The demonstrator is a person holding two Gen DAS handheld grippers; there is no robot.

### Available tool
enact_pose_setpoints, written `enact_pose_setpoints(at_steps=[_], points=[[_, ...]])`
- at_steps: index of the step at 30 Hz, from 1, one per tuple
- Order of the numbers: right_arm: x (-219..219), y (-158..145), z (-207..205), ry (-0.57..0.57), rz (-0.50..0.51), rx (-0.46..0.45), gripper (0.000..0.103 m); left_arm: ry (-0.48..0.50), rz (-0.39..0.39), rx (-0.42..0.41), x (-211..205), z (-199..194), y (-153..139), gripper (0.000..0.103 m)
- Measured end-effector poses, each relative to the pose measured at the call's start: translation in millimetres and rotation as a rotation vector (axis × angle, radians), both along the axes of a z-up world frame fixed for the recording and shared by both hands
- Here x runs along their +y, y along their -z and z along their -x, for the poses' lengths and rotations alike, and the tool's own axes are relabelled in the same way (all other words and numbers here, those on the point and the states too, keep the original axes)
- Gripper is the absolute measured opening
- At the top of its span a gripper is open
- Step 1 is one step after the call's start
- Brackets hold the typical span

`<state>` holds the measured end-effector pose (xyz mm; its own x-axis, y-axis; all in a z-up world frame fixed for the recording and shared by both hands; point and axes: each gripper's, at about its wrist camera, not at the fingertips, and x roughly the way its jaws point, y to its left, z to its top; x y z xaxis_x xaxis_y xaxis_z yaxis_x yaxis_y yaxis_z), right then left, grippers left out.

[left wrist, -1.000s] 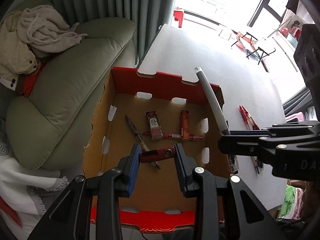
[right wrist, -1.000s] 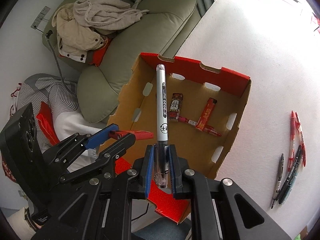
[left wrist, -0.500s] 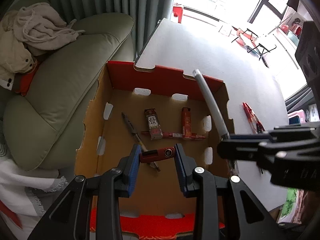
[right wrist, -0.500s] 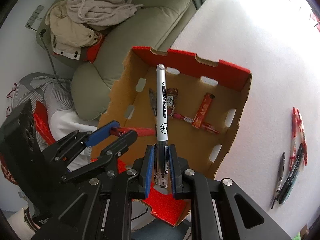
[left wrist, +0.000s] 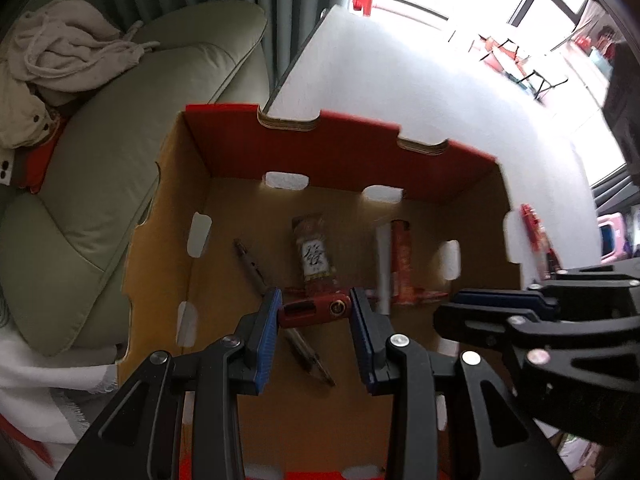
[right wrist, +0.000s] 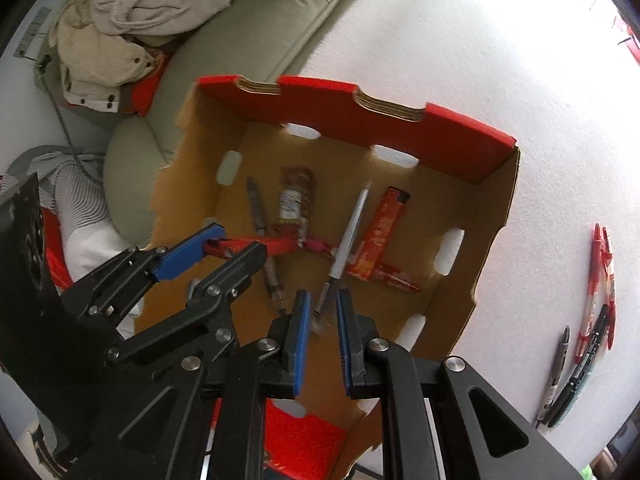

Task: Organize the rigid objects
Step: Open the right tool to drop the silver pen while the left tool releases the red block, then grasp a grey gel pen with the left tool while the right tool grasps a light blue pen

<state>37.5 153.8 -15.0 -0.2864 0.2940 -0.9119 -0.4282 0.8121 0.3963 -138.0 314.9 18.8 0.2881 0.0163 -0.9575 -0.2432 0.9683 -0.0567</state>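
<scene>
Left gripper [left wrist: 314, 310] hangs over the red-rimmed cardboard box [left wrist: 340, 148] on the white desk [right wrist: 500, 60]; its fingers are spreading, red lighter [left wrist: 314, 310] crosswise between them. Right gripper [right wrist: 323, 312] fingers look slightly parted around the blurred grey-white marker pen [right wrist: 352, 224]; grip unclear.

A white textured counter [right wrist: 460, 52] carries an open cardboard box [right wrist: 472, 208] with red rims, standing at the counter's edge beside a green sofa. To the box's right, well apart from it, a small cluster of red and dark pens [right wrist: 592, 320] lies directly on the counter.
</scene>
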Motion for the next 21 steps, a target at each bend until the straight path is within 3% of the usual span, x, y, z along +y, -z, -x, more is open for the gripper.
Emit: enact_pose_setpoints(at_steps=[1,3,5,6,7,8,10,12,14,16,21], points=[[-1.6,1.2,-2.0,0.007,-0.002,0.008,0.016,0.0,0.003,0.014,1.2,-2.5,3.8,0.05],[-6.7,2.4,-6.5,0.022,0.016,0.028,0.016,-0.022,0.02,0.061,7.0,-6.7,12.6,0.088],[-12.7,0.4,-10.6,0.041,0.013,0.039,0.031,-0.066,0.065,0.038,17.7,-4.5,14.7,0.098],[-16.6,-1.9,-12.8,0.047,0.047,0.023,0.055,-0.082,0.077,0.02,21.6,-2.4,12.8,0.103],[-22.2,-5.5,-15.9,0.054,0.086,-0.001,0.075,-0.098,0.088,-0.008,26.2,0.2,9.2,0.103],[-29.1,-11.1,-18.4,0.079,0.044,0.009,0.076,-0.107,0.112,-0.036,29.9,2.4,6.0,0.103],[-46.2,-22.2,-21.6,0.139,0.021,0.007,0.096,-0.109,0.131,-0.065,32.7,4.7,-2.9,0.103],[-66.5,-37.5,-22.6,0.194,0.004,-0.031,0.096,-0.091,0.128,-0.075,25.8,3.6,-14.0,0.103],[-96.5,-49.0,-20.8,0.258,-0.005,-0.06,0.096,-0.054,0.166,-0.08,12.0,-1.9,-25.4,0.103],[-139.3,-48.8,-16.0,0.343,0.047,-0.073,0.096,0.009,0.225,-0.071,-16.0,-10.7,-38.1,0.103],[-262.1,-13.4,12.2,0.613,0.186,0.056,0.096,0.201,0.32,-0.01,-106.7,-41.4,-49.1,0.103]])
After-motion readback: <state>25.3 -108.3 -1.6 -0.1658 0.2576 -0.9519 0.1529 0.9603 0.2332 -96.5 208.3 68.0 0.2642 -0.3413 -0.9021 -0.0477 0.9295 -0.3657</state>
